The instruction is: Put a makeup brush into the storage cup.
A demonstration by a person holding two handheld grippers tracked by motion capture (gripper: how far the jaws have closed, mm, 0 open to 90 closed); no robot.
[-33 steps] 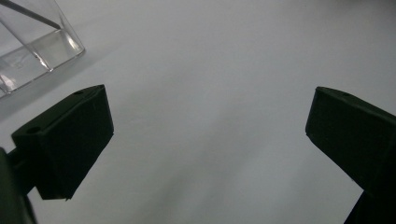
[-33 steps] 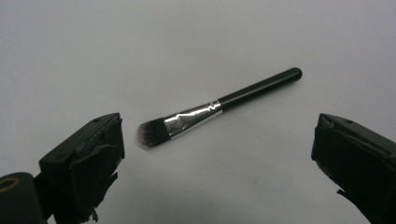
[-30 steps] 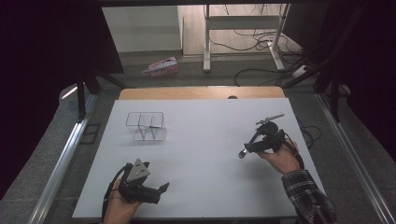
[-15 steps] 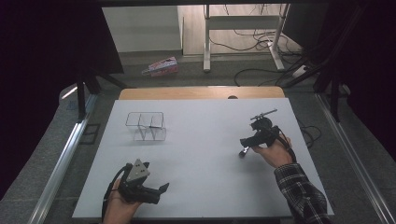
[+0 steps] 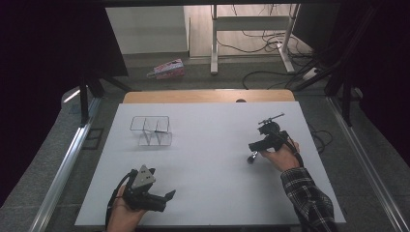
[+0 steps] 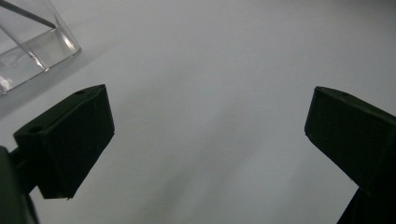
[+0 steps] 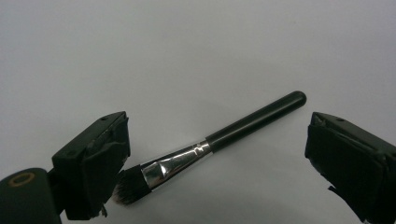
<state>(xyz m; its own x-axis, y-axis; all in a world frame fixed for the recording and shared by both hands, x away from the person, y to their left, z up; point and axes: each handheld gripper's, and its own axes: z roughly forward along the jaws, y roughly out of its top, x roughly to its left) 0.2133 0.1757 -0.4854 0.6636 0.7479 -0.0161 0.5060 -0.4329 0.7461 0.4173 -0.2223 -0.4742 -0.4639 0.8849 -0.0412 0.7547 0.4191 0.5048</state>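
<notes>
A make-up brush (image 7: pixel 219 137) with a black handle, silver ferrule and dark bristles lies flat on the white table (image 5: pixel 208 145). My right gripper (image 7: pixel 217 158) hovers just over it, open, one jaw near the bristles and the other past the handle's end. In the high view the right gripper (image 5: pixel 262 142) is at the table's right. A clear acrylic organiser (image 5: pixel 151 130) with compartments stands at the back left, and its corner (image 6: pixel 28 46) is in the left gripper view. My left gripper (image 5: pixel 162 198) rests open near the front left edge, with only bare table between its jaws (image 6: pixel 205 140).
A wooden strip (image 5: pixel 208 95) borders the table's far edge. Beyond it on the floor are a pink packet (image 5: pixel 167 68), a desk frame and cables. Metal rails (image 5: pixel 63 169) run along both sides of the table.
My right gripper has shifted a little left and away from the person over the last second. The left gripper and the organiser have stayed put.
</notes>
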